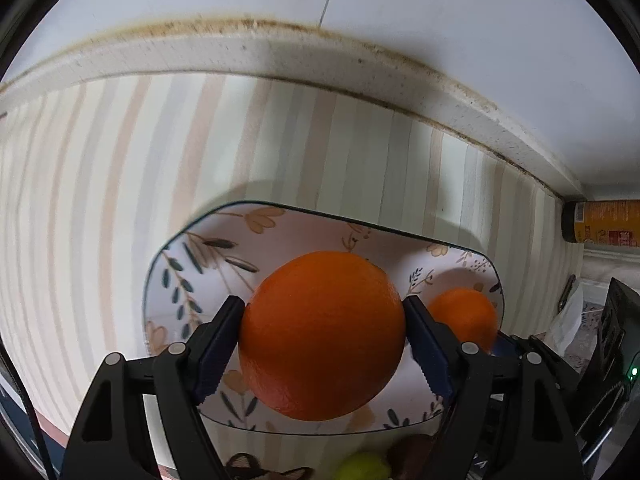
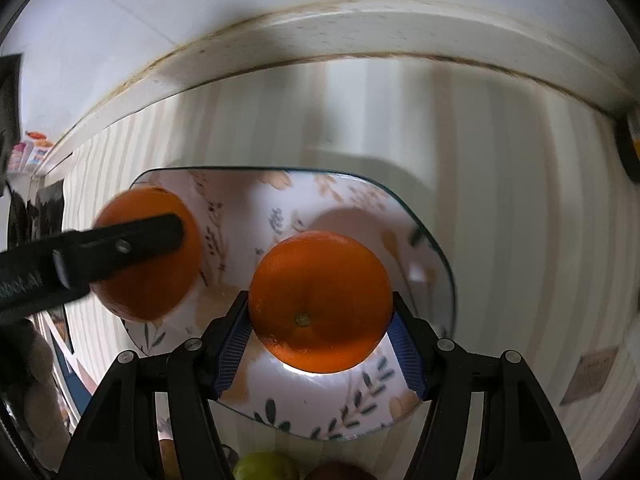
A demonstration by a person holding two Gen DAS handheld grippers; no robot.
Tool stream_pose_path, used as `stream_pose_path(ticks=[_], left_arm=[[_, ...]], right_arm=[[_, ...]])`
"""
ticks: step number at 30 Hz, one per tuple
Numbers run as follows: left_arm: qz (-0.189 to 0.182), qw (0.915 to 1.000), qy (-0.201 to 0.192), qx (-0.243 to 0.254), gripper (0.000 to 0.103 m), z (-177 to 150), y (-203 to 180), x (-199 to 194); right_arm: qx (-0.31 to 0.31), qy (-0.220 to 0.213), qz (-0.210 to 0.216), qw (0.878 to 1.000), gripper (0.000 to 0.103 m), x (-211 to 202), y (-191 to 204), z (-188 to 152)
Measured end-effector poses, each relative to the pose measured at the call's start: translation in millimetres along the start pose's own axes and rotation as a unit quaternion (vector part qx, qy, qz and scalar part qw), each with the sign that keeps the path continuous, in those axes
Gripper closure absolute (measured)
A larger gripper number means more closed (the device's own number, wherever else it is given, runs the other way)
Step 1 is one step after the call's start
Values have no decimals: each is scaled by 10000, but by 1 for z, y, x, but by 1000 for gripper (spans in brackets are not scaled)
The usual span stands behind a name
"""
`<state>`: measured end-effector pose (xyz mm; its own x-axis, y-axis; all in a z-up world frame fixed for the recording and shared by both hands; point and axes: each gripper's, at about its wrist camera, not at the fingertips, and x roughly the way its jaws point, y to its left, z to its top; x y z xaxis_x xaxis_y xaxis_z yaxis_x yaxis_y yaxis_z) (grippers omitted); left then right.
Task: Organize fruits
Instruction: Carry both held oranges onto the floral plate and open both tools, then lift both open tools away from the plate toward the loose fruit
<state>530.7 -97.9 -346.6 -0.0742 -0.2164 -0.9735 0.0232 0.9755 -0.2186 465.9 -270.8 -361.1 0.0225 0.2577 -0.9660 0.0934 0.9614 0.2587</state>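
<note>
My left gripper [image 1: 324,312] is shut on a large orange [image 1: 322,334] and holds it over a floral plate [image 1: 192,264]. My right gripper [image 2: 320,308] is shut on a second orange [image 2: 320,300] over the right part of the same plate [image 2: 360,412]. In the left wrist view the second orange [image 1: 466,314] shows small at the right, behind my right-hand finger. In the right wrist view the left gripper's finger [image 2: 132,240] crosses the first orange [image 2: 148,300] at the left. Whether either orange touches the plate is not visible.
The plate lies on a striped cloth [image 1: 100,200] by a white wall ledge [image 1: 240,52]. A green fruit [image 2: 266,466] and a dark fruit [image 2: 340,472] lie near the front edge. An orange-labelled jar [image 1: 604,222] stands at the right. Dark equipment [image 1: 616,340] sits lower right.
</note>
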Motion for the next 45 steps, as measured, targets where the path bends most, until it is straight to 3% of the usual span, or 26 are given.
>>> stream_pose_path(ticks=[6,9,12,14,20,25,30,36,45], left_arm=[[234,9995,122,166,24,3,-8,5],[345,9989,70,316,23,2,-15,7],[510,9976,8,469,19,-2,-20,8],[715,9953,-243,604,12,-7,-26,1],[674,9936,-579,693,11,-25,-26,-29],[742,9904,-938,686,11,-46,-19,-65],[973,9820,-1422,774,11,-96,1,-106],[952,9764,-1755,826,11,-148,25,-142],[939,9636,-2262,1072,11,-210,30,-185]], right_arm=[[-44,109,-25,9999,33,3,4,18],[18,44,-40,10000,10,-2,3,23],[159,20,-175,9997,8,-12,1,24],[211,55,-342,9992,8,-17,2,20],[392,-115,-613,9973,6,-42,0,2],[449,-313,-687,9961,6,-65,13,-26],[457,-637,-779,9939,6,-90,32,-66],[545,-1116,-934,9878,6,-124,55,-109],[539,-1782,-1055,9768,6,-178,85,-172]])
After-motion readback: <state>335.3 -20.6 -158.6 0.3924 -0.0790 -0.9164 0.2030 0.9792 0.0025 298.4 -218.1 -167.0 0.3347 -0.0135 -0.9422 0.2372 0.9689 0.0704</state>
